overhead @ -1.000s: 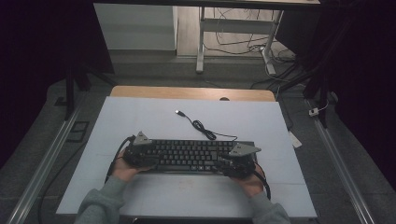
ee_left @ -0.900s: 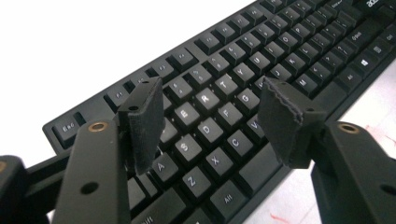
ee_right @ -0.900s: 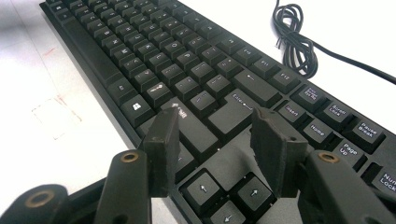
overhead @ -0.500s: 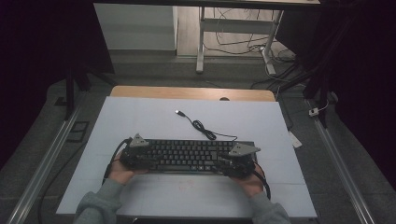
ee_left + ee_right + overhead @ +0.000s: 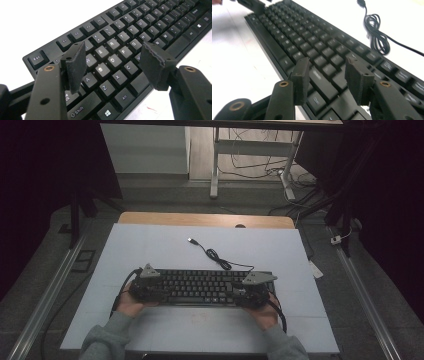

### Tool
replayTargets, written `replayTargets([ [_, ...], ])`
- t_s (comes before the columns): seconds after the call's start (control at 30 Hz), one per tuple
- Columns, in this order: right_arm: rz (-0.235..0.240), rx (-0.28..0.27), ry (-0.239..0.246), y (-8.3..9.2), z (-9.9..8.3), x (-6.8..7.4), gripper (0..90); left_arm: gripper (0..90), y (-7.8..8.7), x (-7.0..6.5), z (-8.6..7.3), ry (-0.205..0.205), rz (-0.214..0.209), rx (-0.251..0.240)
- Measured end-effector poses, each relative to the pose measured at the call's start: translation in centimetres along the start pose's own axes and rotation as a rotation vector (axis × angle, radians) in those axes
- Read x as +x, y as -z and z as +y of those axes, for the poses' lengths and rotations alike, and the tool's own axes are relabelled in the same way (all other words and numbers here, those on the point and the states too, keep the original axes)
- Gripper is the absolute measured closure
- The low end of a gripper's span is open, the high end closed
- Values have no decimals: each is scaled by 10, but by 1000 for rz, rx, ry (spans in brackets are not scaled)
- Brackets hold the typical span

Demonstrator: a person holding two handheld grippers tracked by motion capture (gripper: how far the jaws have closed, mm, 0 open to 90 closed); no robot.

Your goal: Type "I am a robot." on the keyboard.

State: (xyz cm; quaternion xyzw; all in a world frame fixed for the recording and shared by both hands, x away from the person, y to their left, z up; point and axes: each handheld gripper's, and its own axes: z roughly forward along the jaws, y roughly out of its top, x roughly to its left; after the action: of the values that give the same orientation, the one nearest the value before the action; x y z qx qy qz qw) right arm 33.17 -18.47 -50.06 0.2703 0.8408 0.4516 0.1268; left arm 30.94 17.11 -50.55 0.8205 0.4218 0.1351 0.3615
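Observation:
A black keyboard (image 5: 205, 287) lies across the near half of the white table top (image 5: 150, 250). Its cable (image 5: 220, 259) runs back in a small coil to a USB plug (image 5: 191, 240). My left gripper (image 5: 159, 290) is over the keyboard's left end. In the left gripper view it (image 5: 112, 60) stands open above the letter keys (image 5: 113, 61) with nothing clamped. My right gripper (image 5: 241, 292) is over the right end. Its jaws (image 5: 327, 67) have just been closing, but the pads (image 5: 358, 77) stand apart above the keys, gripping nothing. The coiled cable (image 5: 377, 32) lies beyond them.
A wooden edge (image 5: 200, 219) borders the table's far side. Metal rails run along the floor at the left (image 5: 50, 290) and the right (image 5: 365, 295). A desk frame with loose cables (image 5: 250, 160) stands farther back. A small white tag (image 5: 316, 269) lies by the table's right edge.

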Motion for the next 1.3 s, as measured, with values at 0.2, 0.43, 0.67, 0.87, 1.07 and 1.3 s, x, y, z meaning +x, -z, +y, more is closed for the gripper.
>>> replayTargets([
  [0.2,32,6,0,-15,12,8,667,378,-1,0,0,-2,1,4],
  [0.43,106,37,17,-33,22,16,883,376,-2,-1,0,-9,0,12],
  [0.67,113,100,38,-51,25,24,896,372,-4,-1,-1,-11,4,17],
  [0.87,101,126,48,-56,24,25,896,372,-3,0,-1,-9,7,14],
  [1.07,93,144,53,-60,22,24,896,372,-4,0,-1,-11,8,19],
  [1.3,85,148,65,-61,21,26,896,370,-5,0,-2,-10,5,24],
])
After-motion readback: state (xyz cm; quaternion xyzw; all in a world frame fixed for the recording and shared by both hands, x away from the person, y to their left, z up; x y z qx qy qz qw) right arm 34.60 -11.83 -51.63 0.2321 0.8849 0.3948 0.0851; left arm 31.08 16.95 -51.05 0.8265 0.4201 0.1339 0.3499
